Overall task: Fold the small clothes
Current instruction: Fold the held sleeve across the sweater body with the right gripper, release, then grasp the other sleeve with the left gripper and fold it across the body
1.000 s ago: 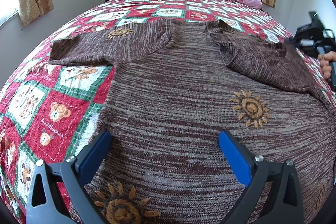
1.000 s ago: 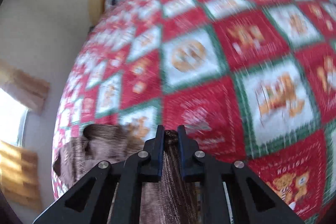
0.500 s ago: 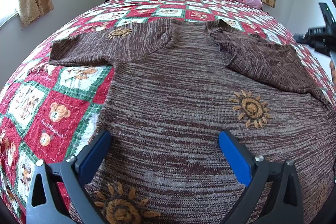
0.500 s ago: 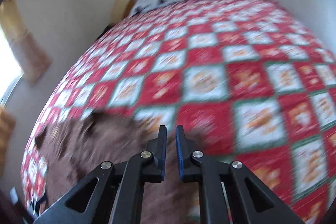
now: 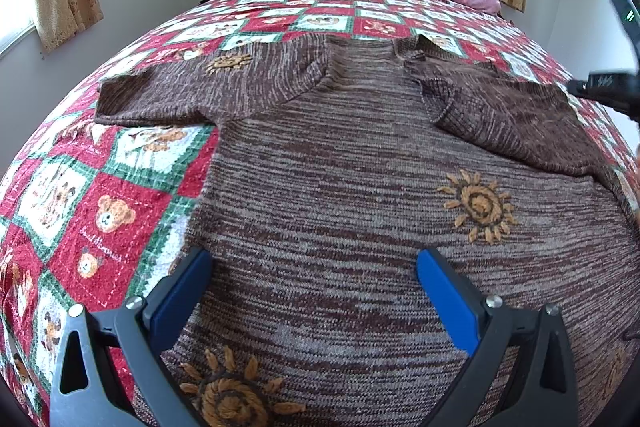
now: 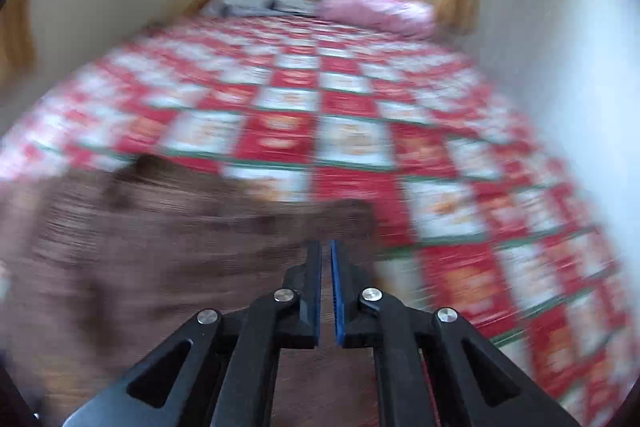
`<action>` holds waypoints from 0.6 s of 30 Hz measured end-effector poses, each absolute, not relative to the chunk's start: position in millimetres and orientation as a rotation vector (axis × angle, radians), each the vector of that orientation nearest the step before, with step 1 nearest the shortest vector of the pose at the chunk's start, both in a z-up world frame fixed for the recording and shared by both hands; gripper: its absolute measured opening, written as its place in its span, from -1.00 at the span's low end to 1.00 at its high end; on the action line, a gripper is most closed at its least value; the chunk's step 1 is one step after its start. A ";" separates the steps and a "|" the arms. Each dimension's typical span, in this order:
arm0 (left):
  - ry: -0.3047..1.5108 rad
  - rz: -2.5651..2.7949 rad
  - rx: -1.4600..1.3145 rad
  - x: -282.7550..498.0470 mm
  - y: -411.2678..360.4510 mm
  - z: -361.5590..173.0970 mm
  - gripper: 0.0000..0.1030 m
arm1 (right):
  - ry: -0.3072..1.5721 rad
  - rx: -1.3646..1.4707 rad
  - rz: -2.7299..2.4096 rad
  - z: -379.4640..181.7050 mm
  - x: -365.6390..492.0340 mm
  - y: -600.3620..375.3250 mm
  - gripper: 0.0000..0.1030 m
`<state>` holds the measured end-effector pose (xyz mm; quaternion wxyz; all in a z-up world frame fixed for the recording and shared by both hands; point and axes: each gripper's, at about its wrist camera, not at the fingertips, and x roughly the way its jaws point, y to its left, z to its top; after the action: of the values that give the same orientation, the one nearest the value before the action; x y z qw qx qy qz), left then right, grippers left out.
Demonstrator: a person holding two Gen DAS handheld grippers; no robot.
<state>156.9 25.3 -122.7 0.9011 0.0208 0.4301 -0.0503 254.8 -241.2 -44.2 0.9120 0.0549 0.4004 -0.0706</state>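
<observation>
Right claw (image 6: 325,247) emptied — sleeve (image 5: 516,115) released.

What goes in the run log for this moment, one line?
garment: brown sweater flat on quilt | right sleeve folded inward | left tool open above hem | right tool shut, empty

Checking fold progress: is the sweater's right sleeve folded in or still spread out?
Folded in. The right sleeve lies across the sweater body; the left sleeve lies spread on the quilt.
</observation>
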 end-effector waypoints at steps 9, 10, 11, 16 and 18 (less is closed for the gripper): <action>0.728 -0.011 -0.027 172.2 112.2 -78.9 0.93 | 0.884 0.086 -0.001 -101.1 235.3 -186.2 -0.89; 0.715 0.032 -0.042 181.1 129.2 -74.0 0.94 | 0.881 0.090 -0.001 -100.5 233.0 -185.9 -0.89; 0.694 0.093 -0.087 197.4 156.8 -67.3 0.94 | 0.879 0.095 0.001 -101.0 233.7 -187.7 -0.89; 0.721 0.245 -0.186 272.1 225.7 -70.7 0.95 | 0.861 0.154 0.031 -101.3 224.5 -194.9 -0.88; 0.789 0.243 -0.207 299.6 235.1 -85.1 0.93 | 0.856 0.189 0.048 -101.7 224.6 -200.2 -0.88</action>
<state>299.6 235.1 -85.1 0.9108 -0.1004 0.3829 0.1177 224.6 -200.2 -101.7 0.9051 0.0914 0.4146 0.0231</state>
